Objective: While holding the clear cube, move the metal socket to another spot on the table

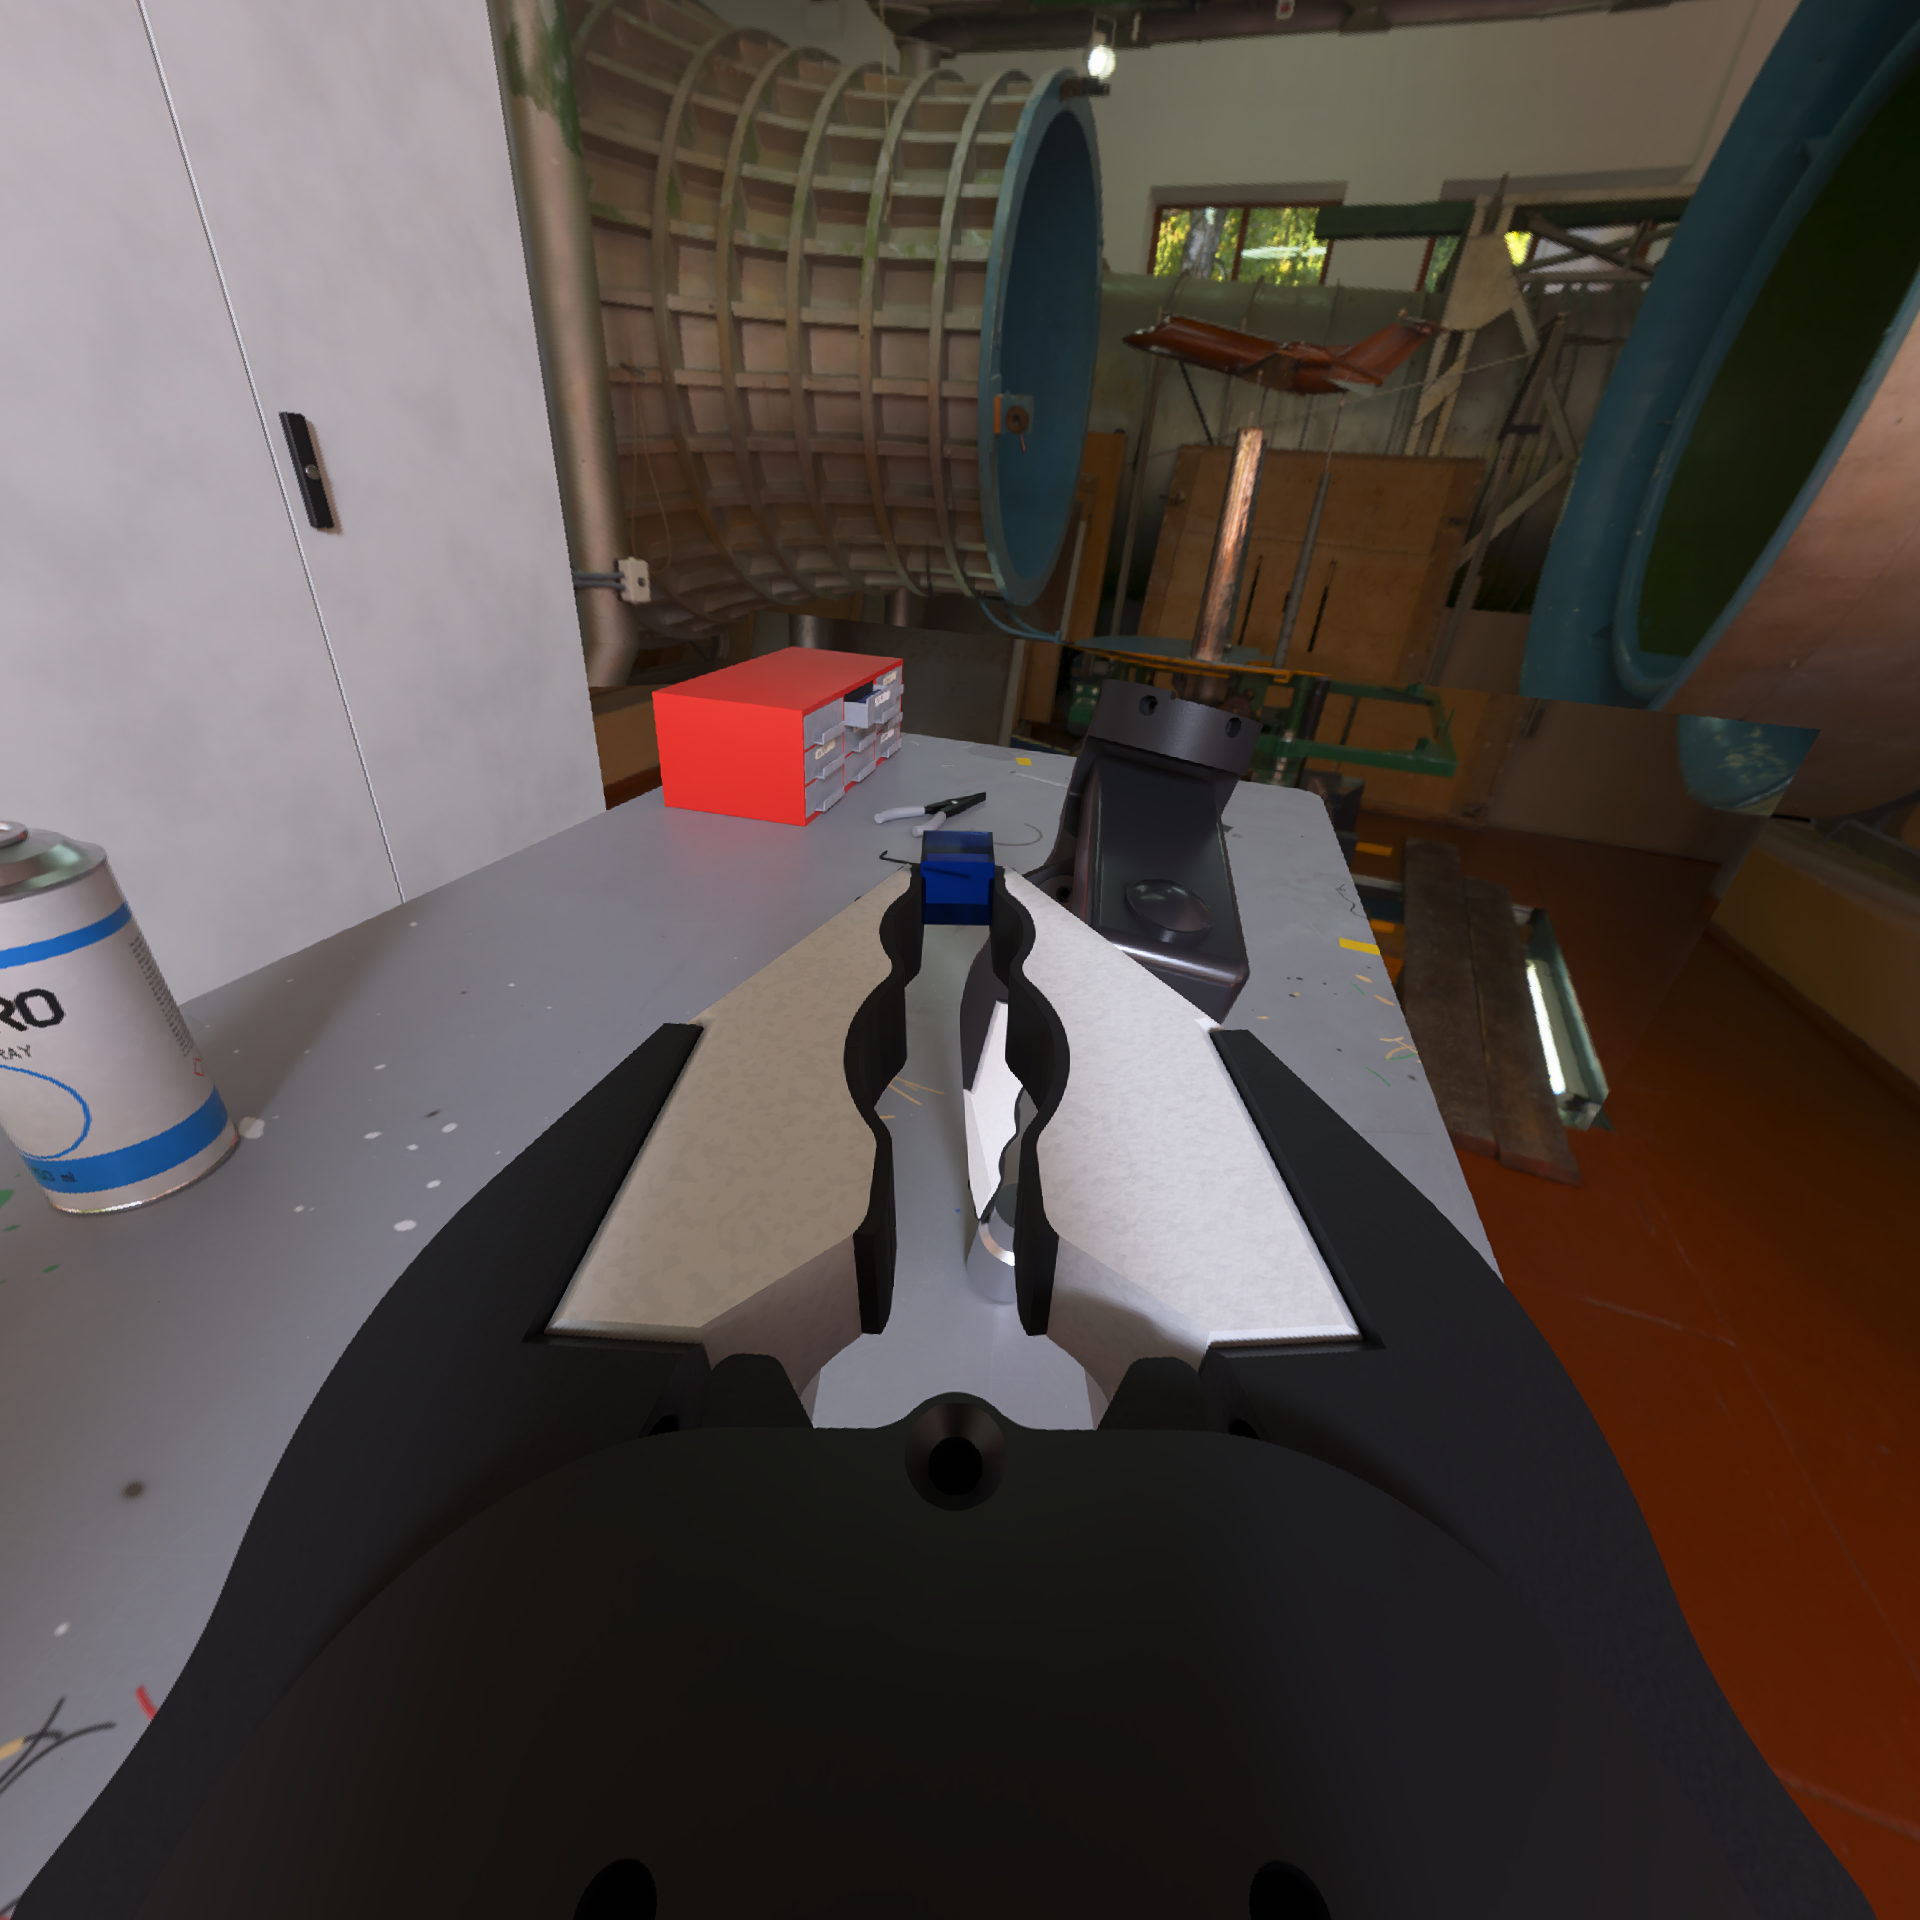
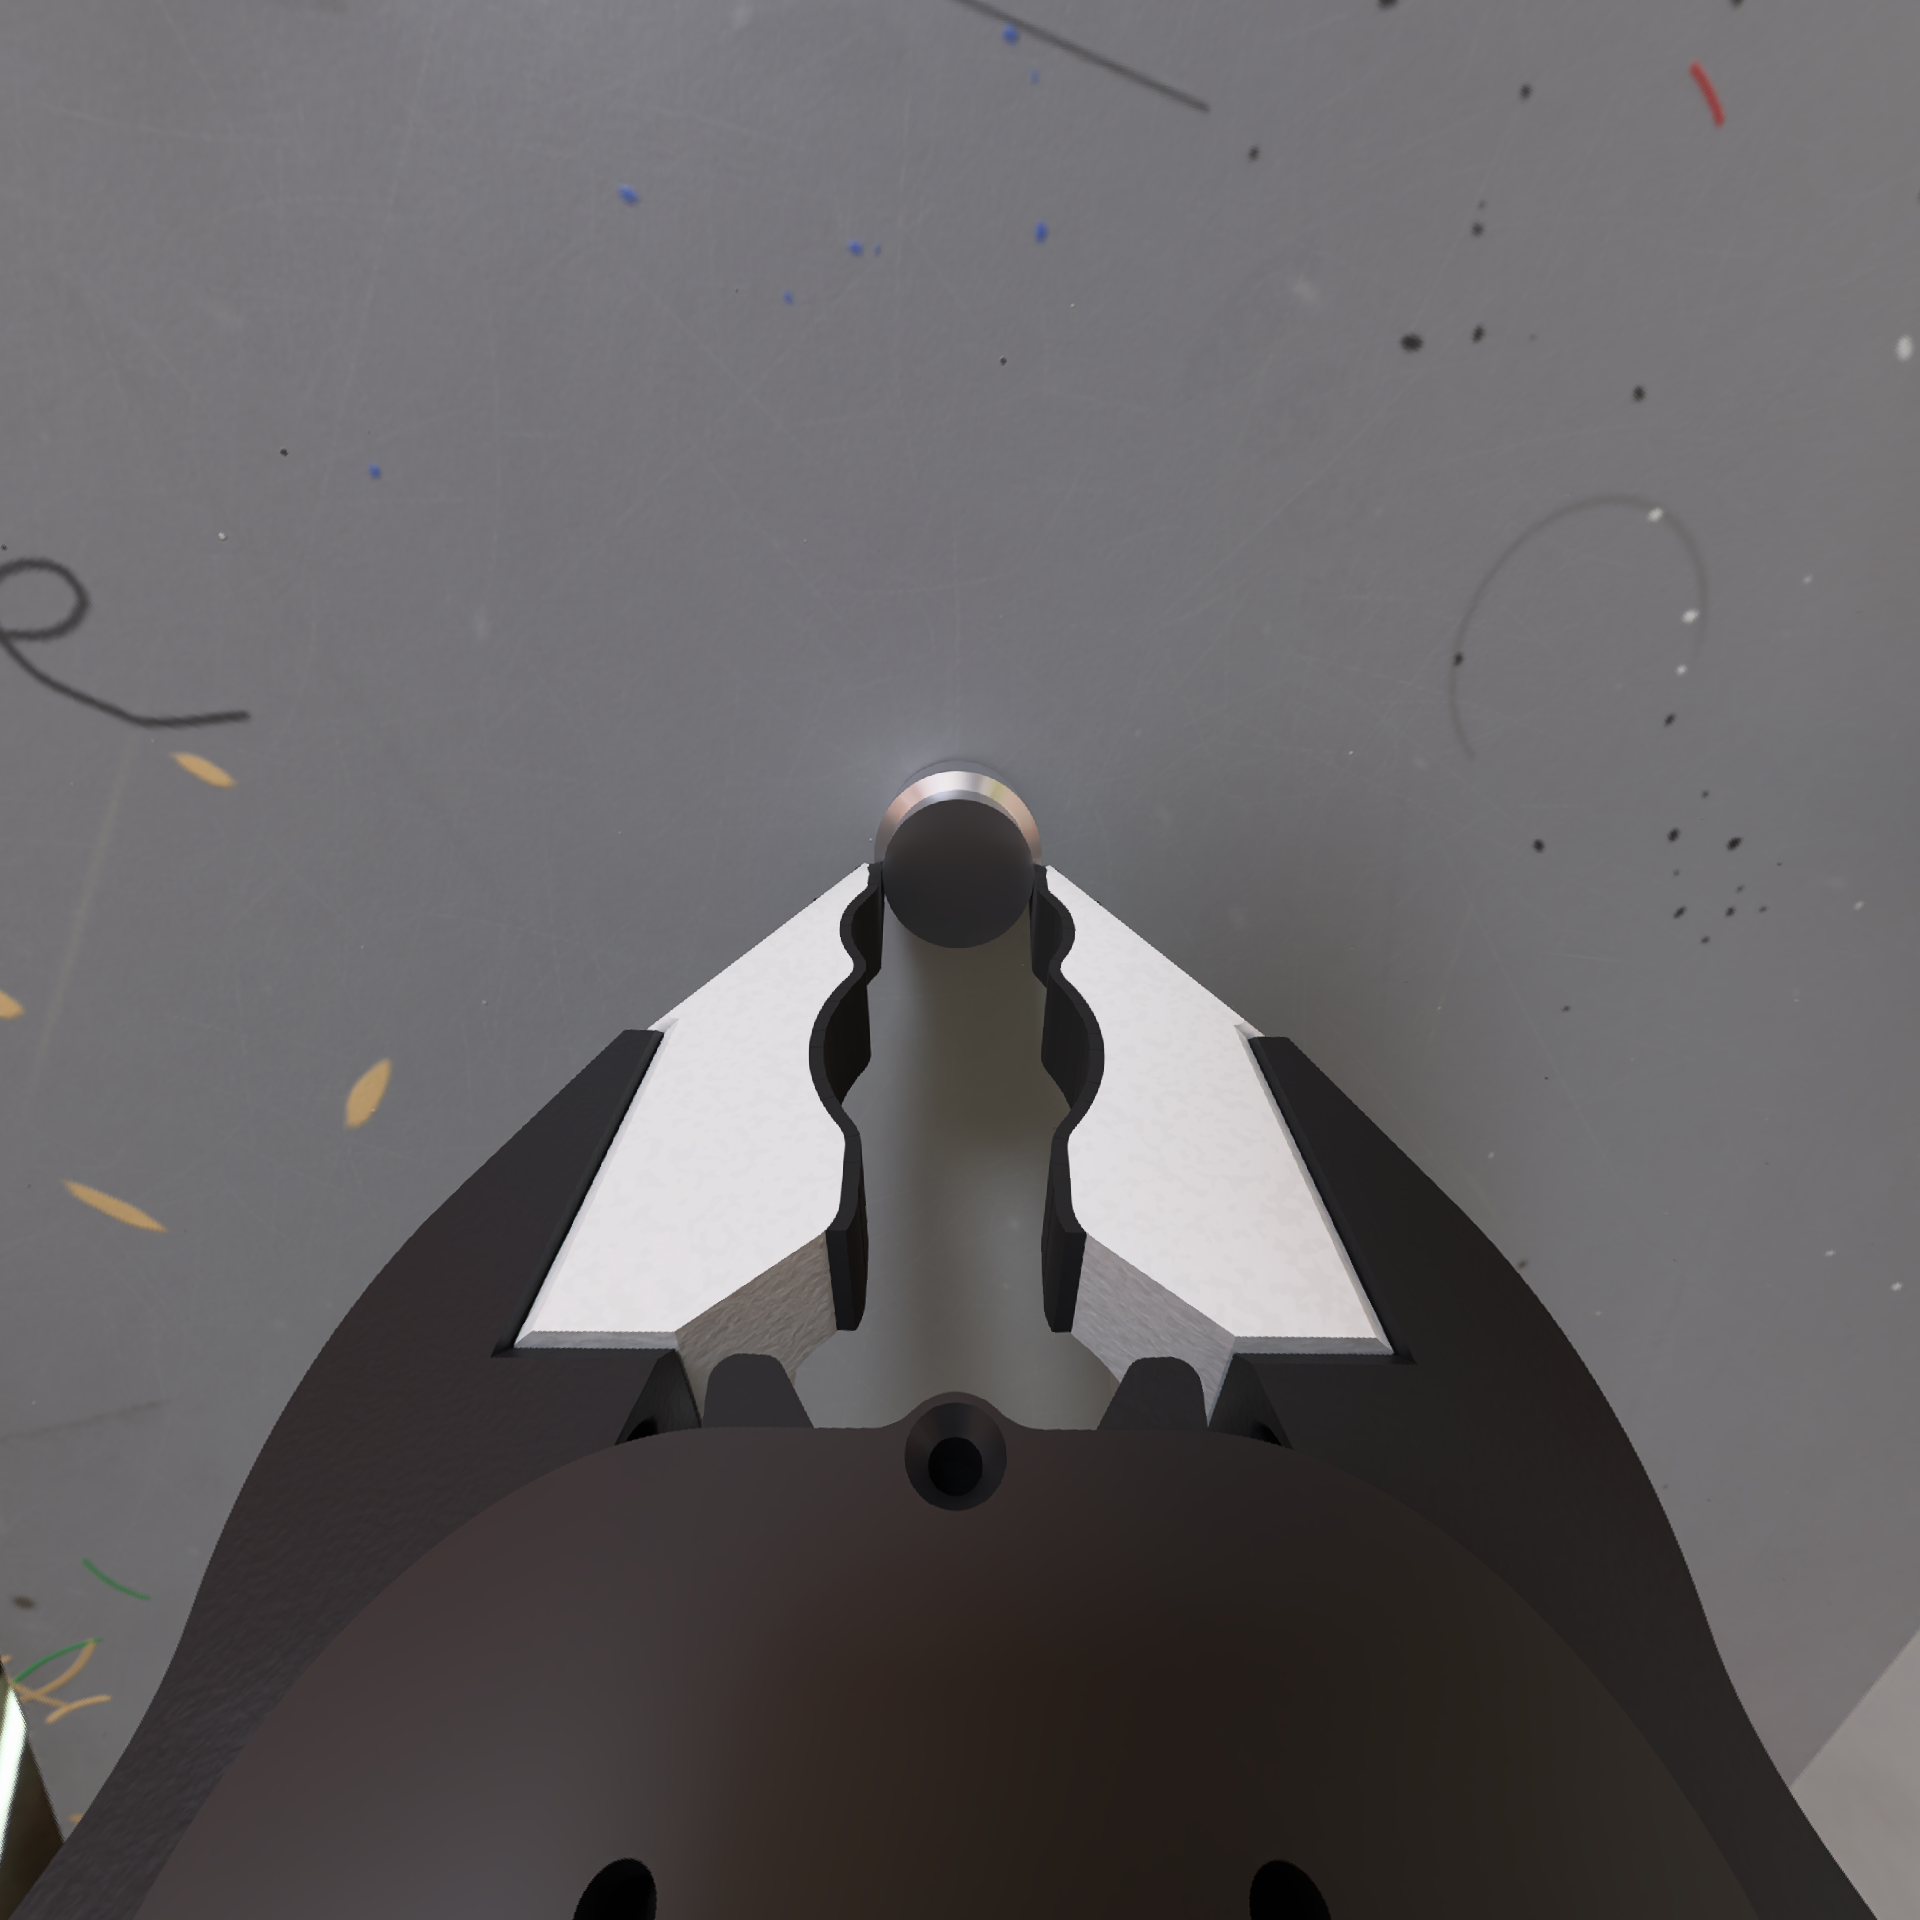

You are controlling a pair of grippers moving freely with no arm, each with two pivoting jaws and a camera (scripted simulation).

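Observation:
In the left wrist view my left gripper point(image 1: 958, 885) is shut on the clear blue cube point(image 1: 956, 883), which it holds at its fingertips above the grey table point(image 1: 468, 1039). In the right wrist view my right gripper point(image 2: 956, 883) points straight down at the table point(image 2: 935, 416) and is shut on the metal socket point(image 2: 956, 868), seen end-on with a dark top and a shiny rim. The socket point(image 1: 992, 1262) also shows in the left wrist view, low between my left fingers, with the right gripper's dark body point(image 1: 1153, 831) above it. I cannot tell whether the socket touches the table.
A red drawer cabinet point(image 1: 769, 738) stands at the table's far end with pliers point(image 1: 935, 810) in front of it. A white and blue spray can point(image 1: 94, 1039) stands at the left. The table's right edge point(image 1: 1392, 997) drops to an orange floor.

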